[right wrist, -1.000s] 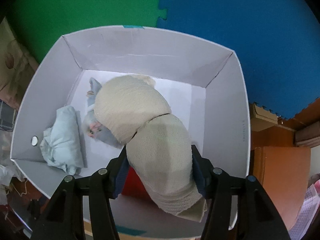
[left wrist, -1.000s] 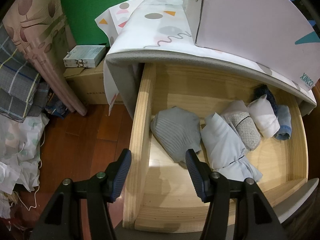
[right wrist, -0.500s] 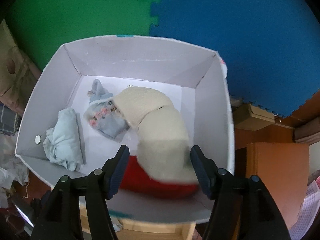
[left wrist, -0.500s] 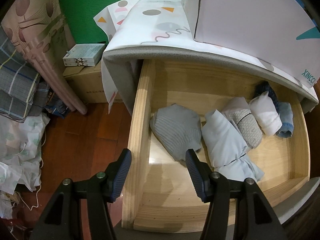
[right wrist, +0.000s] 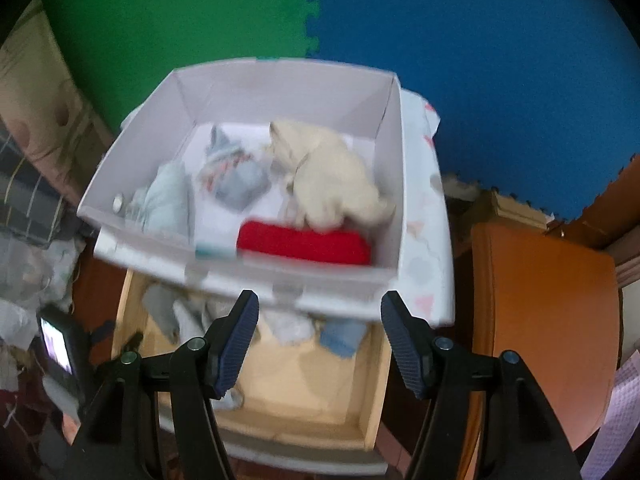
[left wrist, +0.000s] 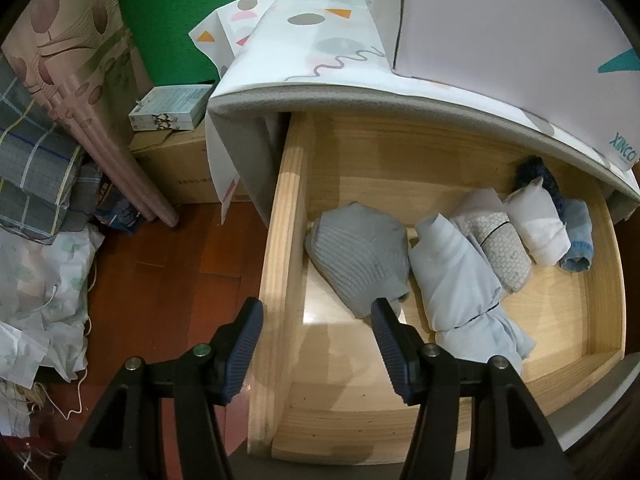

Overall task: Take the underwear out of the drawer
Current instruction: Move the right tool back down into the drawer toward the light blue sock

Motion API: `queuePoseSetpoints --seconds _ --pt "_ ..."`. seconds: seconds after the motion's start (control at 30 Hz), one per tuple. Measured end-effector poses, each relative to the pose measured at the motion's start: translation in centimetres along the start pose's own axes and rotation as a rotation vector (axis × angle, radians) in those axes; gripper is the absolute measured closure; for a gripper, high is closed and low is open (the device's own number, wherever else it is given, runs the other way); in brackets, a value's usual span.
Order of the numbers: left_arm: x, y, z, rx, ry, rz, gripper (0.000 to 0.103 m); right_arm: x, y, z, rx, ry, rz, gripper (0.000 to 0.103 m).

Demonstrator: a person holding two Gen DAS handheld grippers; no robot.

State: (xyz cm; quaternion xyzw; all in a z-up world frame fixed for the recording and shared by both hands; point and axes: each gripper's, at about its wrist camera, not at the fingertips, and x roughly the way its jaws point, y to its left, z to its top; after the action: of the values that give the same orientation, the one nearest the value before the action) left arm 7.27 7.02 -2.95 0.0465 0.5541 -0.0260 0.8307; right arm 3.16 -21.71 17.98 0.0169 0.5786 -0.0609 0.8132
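Observation:
An open wooden drawer [left wrist: 276, 264] holds several rolled pieces of underwear: a grey ribbed one [left wrist: 360, 256], a pale blue one [left wrist: 460, 280], a dotted white one [left wrist: 504, 248], a white one [left wrist: 538, 224] and a blue one [left wrist: 578, 240]. My left gripper [left wrist: 316, 320] hangs open over the drawer's left wall, empty. In the right wrist view a white box [right wrist: 248, 268] on the cabinet top contains a cream piece [right wrist: 332, 180], a red piece [right wrist: 304, 244], a floral blue-grey piece [right wrist: 236, 176] and a light blue piece [right wrist: 166, 200]. My right gripper [right wrist: 320, 316] is open and empty, above the box's near wall and the drawer [right wrist: 376, 364].
A patterned cloth [left wrist: 320, 40] covers the cabinet top. Left of the drawer lie a cardboard box [left wrist: 180, 168], a small carton [left wrist: 172, 108], a rolled mat [left wrist: 100, 120] and heaps of fabric [left wrist: 36, 280]. An orange board [right wrist: 540, 320] stands right of the cabinet.
The right gripper let go of the cream piece, which now lies in the white box, then drew back and upward. The left gripper has stayed where it was.

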Motion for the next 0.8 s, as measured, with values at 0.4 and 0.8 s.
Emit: queuePoseSetpoints --seconds 0.4,0.8 --pt "-0.2 0.5 -0.1 -0.01 0.0 0.009 0.045 5.9 6.1 -8.4 -0.106 0.167 0.089 0.042" --pt "-0.2 0.6 -0.2 -0.007 -0.001 -0.004 0.045 13.5 5.3 -11.5 -0.047 0.276 0.045 0.042"
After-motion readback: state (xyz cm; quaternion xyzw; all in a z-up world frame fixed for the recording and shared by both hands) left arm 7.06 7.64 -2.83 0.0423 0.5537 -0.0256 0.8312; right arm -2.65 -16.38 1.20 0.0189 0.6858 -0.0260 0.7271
